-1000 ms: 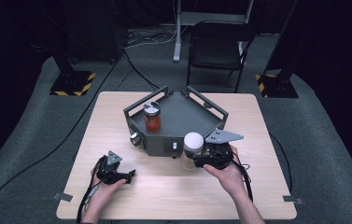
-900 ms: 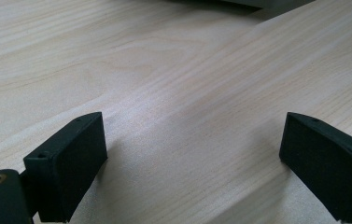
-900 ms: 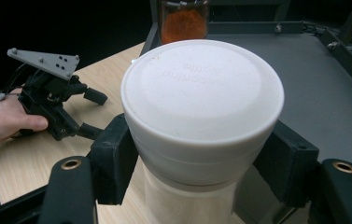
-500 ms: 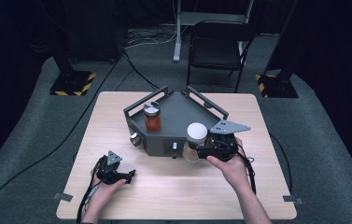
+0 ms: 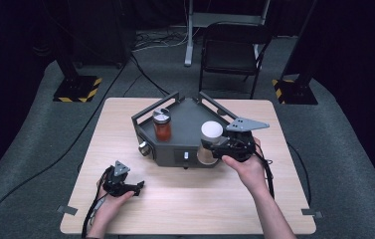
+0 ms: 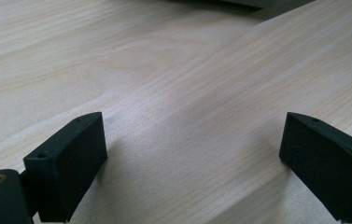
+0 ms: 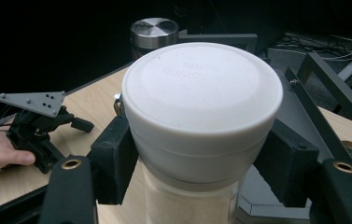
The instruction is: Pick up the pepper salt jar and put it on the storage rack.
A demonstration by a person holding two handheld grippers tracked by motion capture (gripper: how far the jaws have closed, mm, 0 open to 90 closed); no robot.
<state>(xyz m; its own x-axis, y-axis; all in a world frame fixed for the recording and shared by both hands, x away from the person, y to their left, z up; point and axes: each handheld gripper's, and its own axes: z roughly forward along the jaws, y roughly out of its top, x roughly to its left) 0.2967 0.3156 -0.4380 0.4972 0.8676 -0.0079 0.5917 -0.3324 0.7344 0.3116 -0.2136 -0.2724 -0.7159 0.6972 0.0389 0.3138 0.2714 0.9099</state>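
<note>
Left: the left hand-held gripper (image 5: pixel 136 186) rests on the bench (image 5: pixel 274 199), jaws wide apart and empty. Centre: a dark tray (image 5: pixel 187 117) carries an amber jar (image 5: pixel 162 125). Right: the right hand-held gripper (image 5: pixel 217 149) clamps a white-lidded jar (image 7: pixel 201 116) just below its lid, over the tray's near right edge. The jar looks rigid, smooth, probably slippery and breakable; the grip under the lid suits it.
</note>
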